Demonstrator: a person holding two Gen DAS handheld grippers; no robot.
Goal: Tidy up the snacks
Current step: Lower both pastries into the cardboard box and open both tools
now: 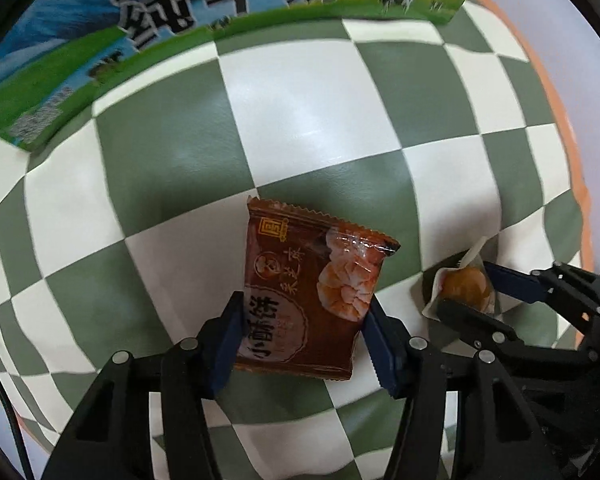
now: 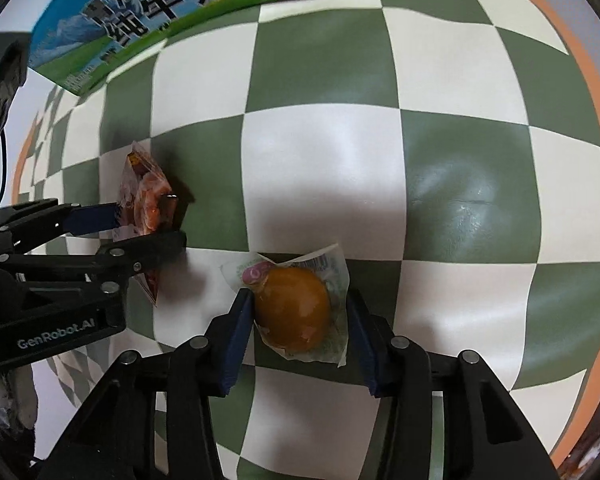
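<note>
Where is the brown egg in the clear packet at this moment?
The egg packet lies on the checkered cloth, between the right gripper fingers, which press its sides; the red-brown snack packet is beside it.

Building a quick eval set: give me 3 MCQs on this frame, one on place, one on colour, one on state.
1. Beside the brown snack packet lies:
A. a wrapped egg
B. a spoon
C. a cup

2. The checked cloth is:
A. red and black
B. green and white
C. plain blue

3. The right gripper is:
A. empty, wide open
B. shut on the wrapped egg
C. holding the milk carton

Key: A, the egg lies right of the packet; B, the squares show it; B, both pads press the egg's wrapper.
</note>
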